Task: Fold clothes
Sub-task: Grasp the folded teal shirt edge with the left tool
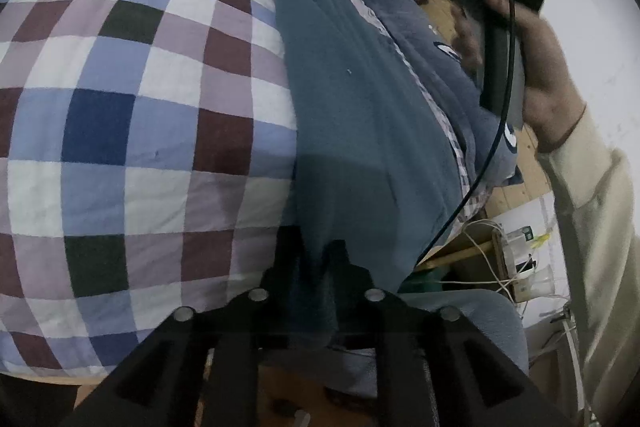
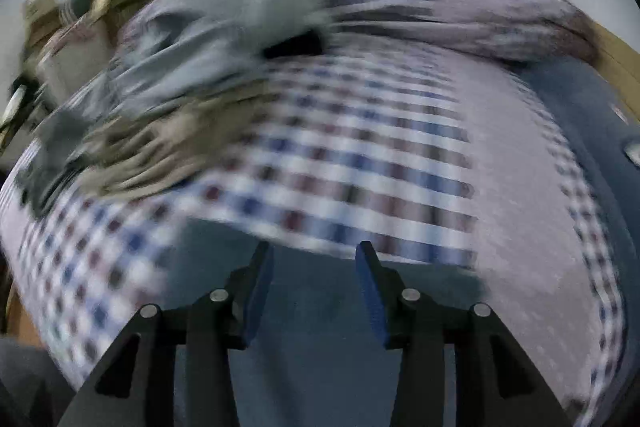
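Left wrist view: left gripper (image 1: 316, 267) at lower centre, jaws pinched on the near end of a teal fleece (image 1: 352, 99); the fleece runs as a long strip from the jaws up toward upper centre, long axis near vertical in frame, lying on the checked quilt (image 1: 120, 107); right hand (image 1: 536, 67) at upper right, holding its gripper beside the far part of the strip. Right wrist view, badly blurred: right gripper (image 2: 314, 287) at lower centre, jaws spread, nothing between the blue pads (image 2: 372, 291); teal fabric lies just under and ahead of them. Judgement: far end falls to the right hand. White marks on a blue garment (image 1: 440, 67), unreadable.
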Tool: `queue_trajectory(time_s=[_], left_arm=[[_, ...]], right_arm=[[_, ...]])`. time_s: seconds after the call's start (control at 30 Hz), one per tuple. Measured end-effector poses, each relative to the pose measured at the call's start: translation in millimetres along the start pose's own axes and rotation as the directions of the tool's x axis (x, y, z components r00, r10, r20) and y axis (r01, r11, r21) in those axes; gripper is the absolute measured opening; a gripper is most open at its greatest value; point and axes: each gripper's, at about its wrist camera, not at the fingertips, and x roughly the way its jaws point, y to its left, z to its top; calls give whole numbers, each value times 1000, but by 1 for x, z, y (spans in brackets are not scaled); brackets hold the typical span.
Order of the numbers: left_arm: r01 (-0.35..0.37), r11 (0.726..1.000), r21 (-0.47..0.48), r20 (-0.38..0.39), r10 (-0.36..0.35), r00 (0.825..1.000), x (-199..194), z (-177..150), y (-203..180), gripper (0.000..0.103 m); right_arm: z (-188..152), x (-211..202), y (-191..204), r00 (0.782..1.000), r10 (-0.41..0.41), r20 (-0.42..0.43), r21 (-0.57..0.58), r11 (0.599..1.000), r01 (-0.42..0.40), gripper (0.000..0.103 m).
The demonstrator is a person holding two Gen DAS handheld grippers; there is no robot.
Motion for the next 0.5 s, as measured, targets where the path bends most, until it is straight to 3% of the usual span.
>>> queue_trajectory(time_s=[0.1, 0.23, 0.5], left_arm=[[8, 1000, 4, 7, -8, 1000, -1, 0, -1, 28], [24, 1000, 7, 7, -24, 1000, -2, 0, -1, 39], [31, 999, 22, -16, -31, 999, 0, 3, 2, 39]], right_arm=[[12, 12, 42, 998, 44, -47, -127, 991, -50, 45], [20, 29, 78, 994, 26, -106, -260, 964, -53, 46], [22, 67, 116, 968, -106, -225, -487, 873, -17, 46]])
